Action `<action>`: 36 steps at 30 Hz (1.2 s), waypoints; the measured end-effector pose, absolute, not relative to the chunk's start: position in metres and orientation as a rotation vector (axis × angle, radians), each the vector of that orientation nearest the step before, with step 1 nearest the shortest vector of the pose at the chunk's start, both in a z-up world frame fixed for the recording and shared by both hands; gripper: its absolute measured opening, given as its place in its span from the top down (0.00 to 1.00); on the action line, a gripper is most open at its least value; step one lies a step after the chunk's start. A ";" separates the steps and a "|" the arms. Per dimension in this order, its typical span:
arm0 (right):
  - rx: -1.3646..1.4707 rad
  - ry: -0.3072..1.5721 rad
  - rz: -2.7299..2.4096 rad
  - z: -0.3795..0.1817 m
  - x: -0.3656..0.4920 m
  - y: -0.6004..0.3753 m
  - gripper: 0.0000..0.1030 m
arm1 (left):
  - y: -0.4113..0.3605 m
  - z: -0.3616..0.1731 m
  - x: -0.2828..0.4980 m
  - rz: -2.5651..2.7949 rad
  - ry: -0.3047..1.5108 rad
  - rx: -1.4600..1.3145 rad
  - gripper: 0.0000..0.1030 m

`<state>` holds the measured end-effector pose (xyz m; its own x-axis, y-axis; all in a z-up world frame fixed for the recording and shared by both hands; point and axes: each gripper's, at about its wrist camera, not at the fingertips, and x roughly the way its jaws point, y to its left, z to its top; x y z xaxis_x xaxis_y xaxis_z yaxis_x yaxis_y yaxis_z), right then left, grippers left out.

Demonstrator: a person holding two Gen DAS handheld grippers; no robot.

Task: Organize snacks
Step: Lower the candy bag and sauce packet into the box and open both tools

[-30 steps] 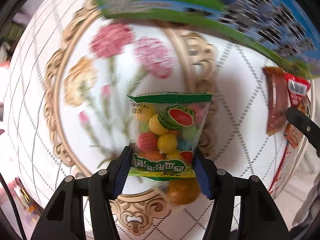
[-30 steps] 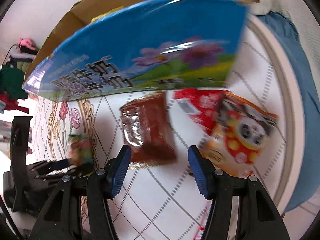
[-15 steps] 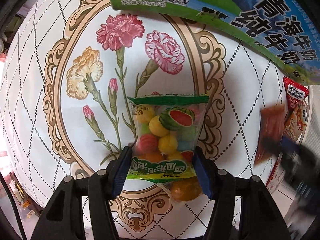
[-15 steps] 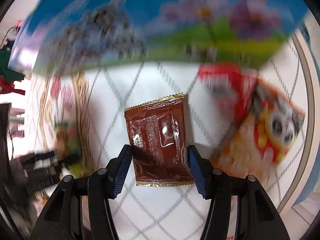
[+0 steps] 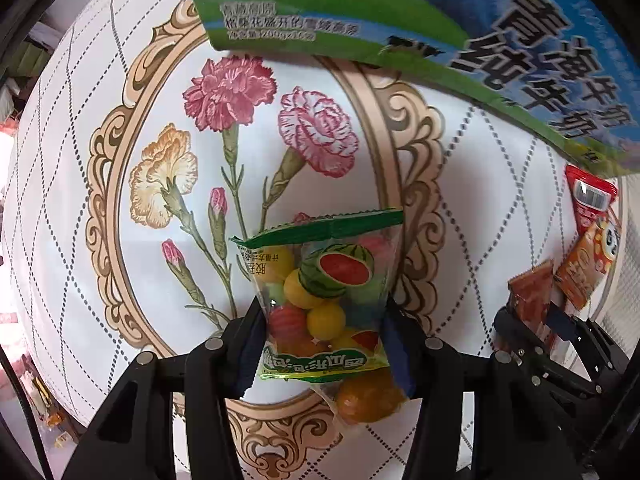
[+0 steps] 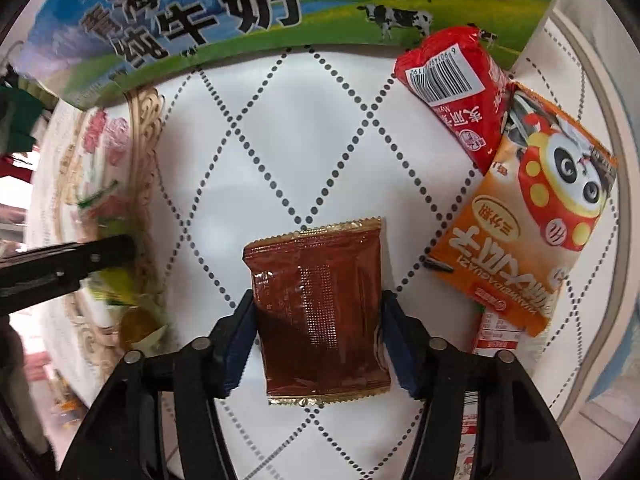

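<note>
In the left wrist view my left gripper [image 5: 322, 344] is shut on a clear candy bag [image 5: 324, 300] with a green top and fruit-shaped sweets, held just above the flowered tablecloth [image 5: 120, 280]. In the right wrist view my right gripper [image 6: 318, 336] is shut on a brown foil snack packet [image 6: 320, 312], its blue pads pressing both side edges. The brown packet and right gripper also show at the right of the left wrist view [image 5: 532, 304]. The left gripper shows blurred at the left of the right wrist view [image 6: 68, 268].
A blue and green milk carton box [image 6: 240, 12] stands at the far side of the table, also in the left wrist view [image 5: 480, 40]. A red packet [image 6: 452, 92] and an orange panda packet [image 6: 520, 232] lie to the right. Another packet [image 6: 496, 328] lies partly under the orange one.
My right gripper moved forward around the brown packet and closed on its sides. My left gripper kept hold of the candy bag and shifted slightly toward the box.
</note>
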<state>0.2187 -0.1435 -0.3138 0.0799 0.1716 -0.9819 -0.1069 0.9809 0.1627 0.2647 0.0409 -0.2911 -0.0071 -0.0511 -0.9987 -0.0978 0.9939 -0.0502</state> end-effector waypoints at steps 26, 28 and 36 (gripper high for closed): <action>0.242 1.164 0.301 -0.110 0.323 -0.221 0.43 | -0.058 -0.125 0.401 -0.260 1.419 -0.218 0.53; 0.242 1.186 0.296 -0.114 0.337 -0.224 0.43 | -0.064 -0.134 0.421 -0.249 1.465 -0.219 0.53; 0.271 1.309 0.279 -0.158 0.386 -0.234 0.43 | -0.083 -0.172 0.457 -0.229 1.622 -0.197 0.53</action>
<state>0.3862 -0.2343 -0.1579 0.2350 0.3514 -0.9062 -0.0490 0.9354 0.3501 0.4572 -0.0835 -0.1722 -0.0632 -0.2650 -0.9622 0.0119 0.9638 -0.2663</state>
